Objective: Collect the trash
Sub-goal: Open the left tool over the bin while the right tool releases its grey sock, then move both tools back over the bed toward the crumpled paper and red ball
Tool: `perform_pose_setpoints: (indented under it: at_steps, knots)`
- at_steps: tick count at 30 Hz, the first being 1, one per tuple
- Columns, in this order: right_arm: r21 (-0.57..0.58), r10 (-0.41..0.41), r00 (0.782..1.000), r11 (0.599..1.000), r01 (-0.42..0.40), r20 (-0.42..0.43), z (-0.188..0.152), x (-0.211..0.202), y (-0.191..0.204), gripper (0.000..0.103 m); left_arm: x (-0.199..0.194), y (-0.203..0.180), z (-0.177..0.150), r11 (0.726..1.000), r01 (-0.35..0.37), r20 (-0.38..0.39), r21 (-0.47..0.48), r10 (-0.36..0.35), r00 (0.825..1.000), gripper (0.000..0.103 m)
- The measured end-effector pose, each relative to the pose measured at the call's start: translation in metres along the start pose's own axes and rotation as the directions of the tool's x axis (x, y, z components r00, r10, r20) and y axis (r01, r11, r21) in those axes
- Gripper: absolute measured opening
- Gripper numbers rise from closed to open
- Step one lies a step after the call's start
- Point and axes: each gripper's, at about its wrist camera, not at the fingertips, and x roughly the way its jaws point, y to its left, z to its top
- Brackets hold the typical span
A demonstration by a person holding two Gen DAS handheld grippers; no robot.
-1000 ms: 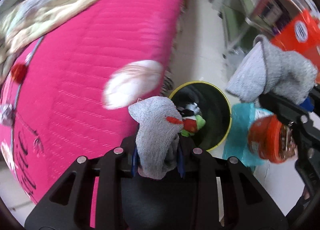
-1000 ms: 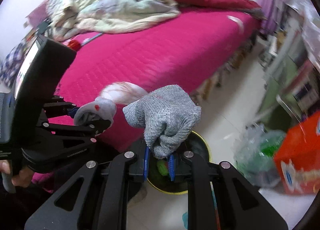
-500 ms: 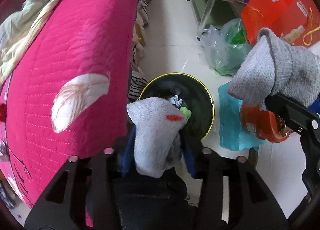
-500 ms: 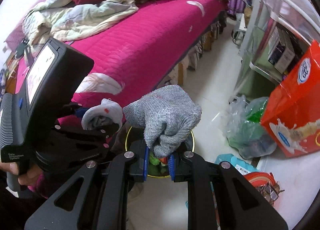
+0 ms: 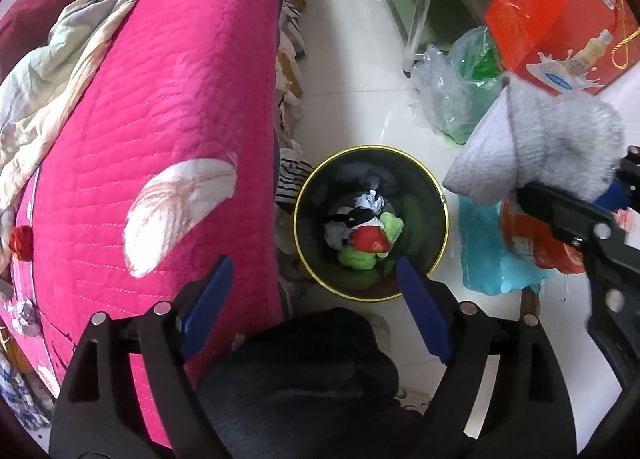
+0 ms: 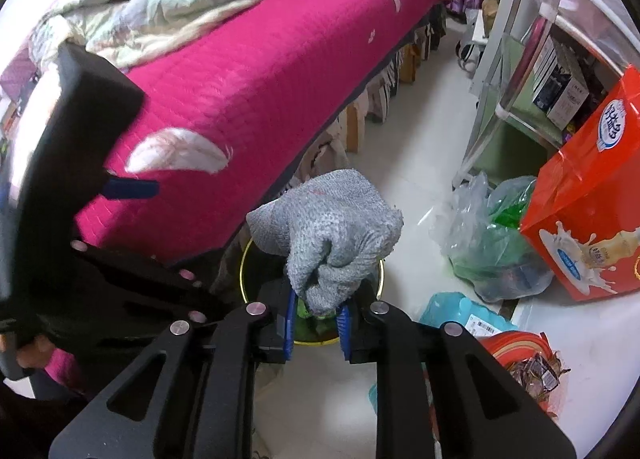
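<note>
My left gripper [image 5: 316, 301] hangs over the round black bin with a yellow rim [image 5: 443, 199]. Its jaws are opening wide and nothing is between the blue pads [image 5: 424, 315]. White, red and green scraps [image 5: 366, 237] lie in the bin. My right gripper [image 6: 318, 321] grips a bunched grey knitted sock [image 6: 328, 231] above the bin's rim [image 6: 243, 259]. Its jaws are starting to open, and the pads still touch the sock. In the left wrist view that sock [image 5: 540, 151] shows at the right, beside the bin. The small sock that the left gripper carried is not clearly visible.
A pink quilted bed [image 5: 160, 139] runs along the left of the bin, with a crumpled blanket [image 6: 160, 15] on it. To the right on the white floor are a clear bag with green contents [image 5: 456, 95], a red carton [image 6: 584, 219], a teal bag [image 5: 484, 255] and a shelf rack [image 6: 516, 71].
The left gripper has opened and the small grey sock with a red mark has left its jaws. Both grippers have swung from over the bed to above the bin. The right sock stays held.
</note>
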Motion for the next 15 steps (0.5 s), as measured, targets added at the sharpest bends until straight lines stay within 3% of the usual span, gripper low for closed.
perform_pose_setpoints:
  at_steps: [5,15]
  knots:
    - [0.008,-0.013,1.000,1.000,0.013,-0.024,0.003,0.014,0.003,0.042,0.000,0.014,-0.007,0.999,-0.008,-0.023,-0.039,0.007,1.000,0.083]
    - [-0.032,-0.009,1.000,0.999,0.008,-0.027,0.010,0.008,0.025,0.043,-0.020,0.039,-0.024,0.995,0.010,-0.009,-0.096,-0.011,1.000,0.083]
